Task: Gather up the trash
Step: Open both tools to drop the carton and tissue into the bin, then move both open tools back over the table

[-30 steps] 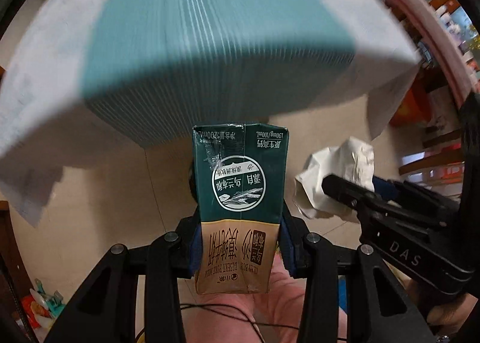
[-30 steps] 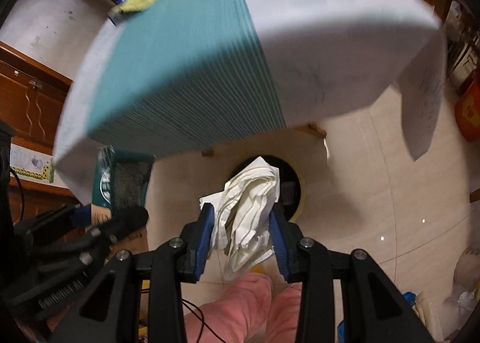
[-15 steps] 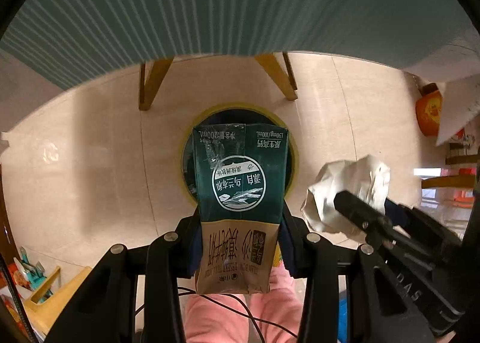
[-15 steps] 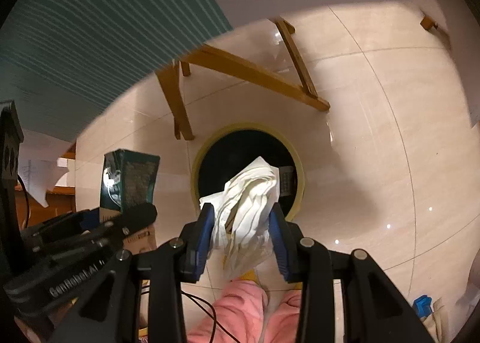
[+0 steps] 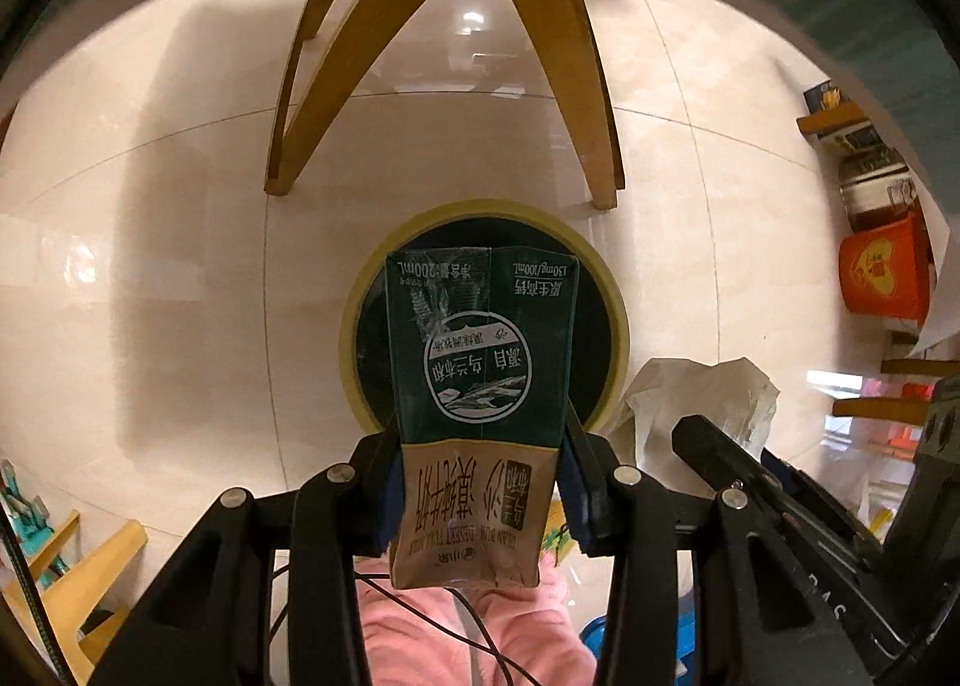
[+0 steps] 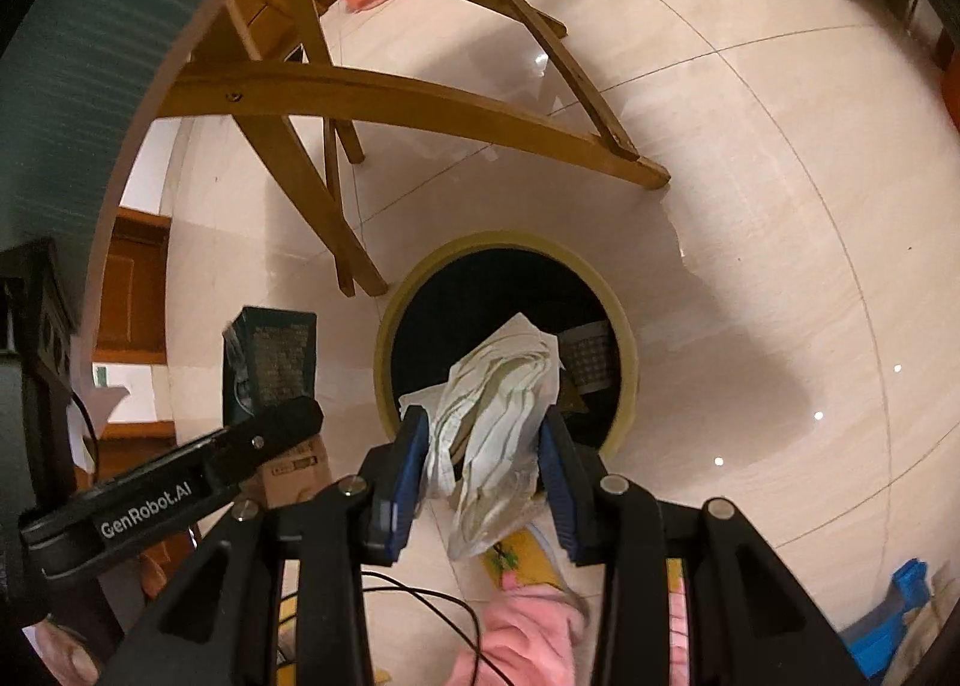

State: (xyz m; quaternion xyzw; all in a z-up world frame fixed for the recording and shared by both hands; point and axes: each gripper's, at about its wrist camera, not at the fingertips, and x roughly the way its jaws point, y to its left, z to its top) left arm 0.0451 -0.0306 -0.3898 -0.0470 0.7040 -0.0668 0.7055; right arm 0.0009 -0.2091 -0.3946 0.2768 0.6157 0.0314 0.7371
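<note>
Milk carton (image 5: pixel 480 386) in left tongs (image 5: pixel 480 491), crumpled paper (image 6: pixel 498 416) in right tongs (image 6: pixel 486 458), above bin (image 6: pixel 624 338) holding a box.

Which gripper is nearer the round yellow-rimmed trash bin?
Hard to call. The left gripper holds its green carton over the bin; the right gripper holds crumpled paper over it.

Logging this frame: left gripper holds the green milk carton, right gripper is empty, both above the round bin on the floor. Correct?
Not quite: the right gripper is not empty. The right wrist view shows it clamped on crumpled white paper. The left gripper holds the milk carton, both above the bin.
</note>
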